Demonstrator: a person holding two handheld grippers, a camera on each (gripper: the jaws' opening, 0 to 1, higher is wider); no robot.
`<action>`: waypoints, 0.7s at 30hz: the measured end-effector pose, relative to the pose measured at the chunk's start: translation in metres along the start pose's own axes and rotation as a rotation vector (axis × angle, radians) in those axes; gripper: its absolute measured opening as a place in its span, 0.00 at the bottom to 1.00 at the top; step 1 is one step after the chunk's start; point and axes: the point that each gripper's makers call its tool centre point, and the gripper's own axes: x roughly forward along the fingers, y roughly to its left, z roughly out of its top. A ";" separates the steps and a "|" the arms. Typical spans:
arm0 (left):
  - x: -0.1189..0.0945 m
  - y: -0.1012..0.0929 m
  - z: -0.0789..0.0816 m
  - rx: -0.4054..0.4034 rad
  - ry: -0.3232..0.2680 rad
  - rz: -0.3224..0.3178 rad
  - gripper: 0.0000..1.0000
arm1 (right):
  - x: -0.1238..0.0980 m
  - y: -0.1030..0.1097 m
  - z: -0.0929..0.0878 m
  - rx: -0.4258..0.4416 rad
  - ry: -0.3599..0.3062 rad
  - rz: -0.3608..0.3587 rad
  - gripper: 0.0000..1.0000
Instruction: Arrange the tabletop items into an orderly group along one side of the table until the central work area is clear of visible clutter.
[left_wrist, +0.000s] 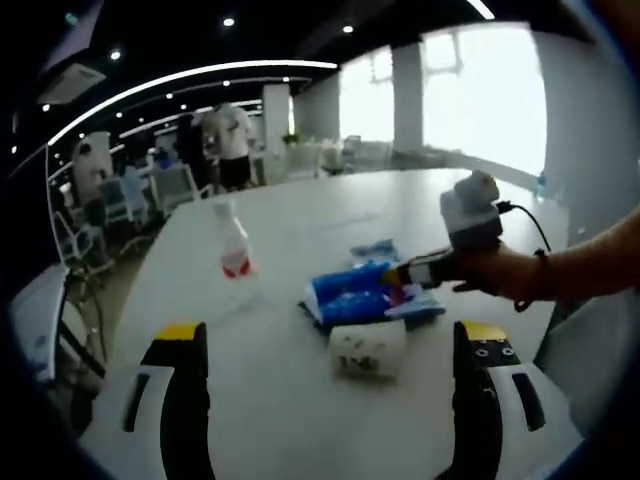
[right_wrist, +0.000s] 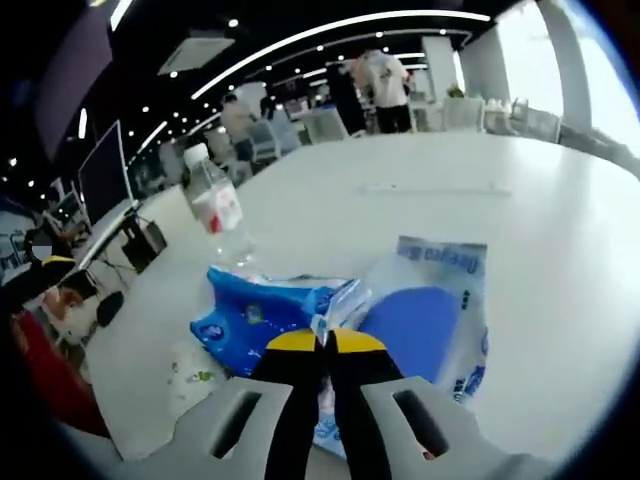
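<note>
On the white table (left_wrist: 300, 210) lie a blue plastic packet (left_wrist: 350, 295), a white tissue pack (left_wrist: 368, 350) just in front of it, and a flat clear bag with blue print (left_wrist: 375, 248) behind. A clear water bottle with a red label (left_wrist: 235, 250) stands to the left. My left gripper (left_wrist: 332, 335) is open, its jaws wide apart on either side of the tissue pack and short of it. My right gripper (right_wrist: 325, 345) is shut on the crinkled edge of the blue packet (right_wrist: 250, 315). Beside the packet lies the clear bag (right_wrist: 425, 320), and the bottle (right_wrist: 218, 215) stands beyond it.
A person's forearm (left_wrist: 570, 270) holds the right gripper (left_wrist: 430, 270) at the table's right edge. The far half of the table (right_wrist: 480, 170) is bare. People (left_wrist: 232, 140) stand among office chairs (left_wrist: 170, 185) beyond the table's far end. Bright windows (left_wrist: 480, 90) are at the right.
</note>
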 end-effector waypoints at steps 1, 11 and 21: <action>-0.002 0.004 -0.002 0.093 0.030 0.033 0.99 | -0.003 0.000 0.003 0.023 -0.007 0.003 0.03; 0.000 -0.007 0.000 0.052 0.025 0.009 0.99 | -0.027 0.001 0.031 -0.004 -0.035 0.051 0.02; -0.001 -0.013 0.007 -0.007 0.014 -0.003 0.99 | -0.059 -0.021 0.048 -0.049 -0.045 0.059 0.02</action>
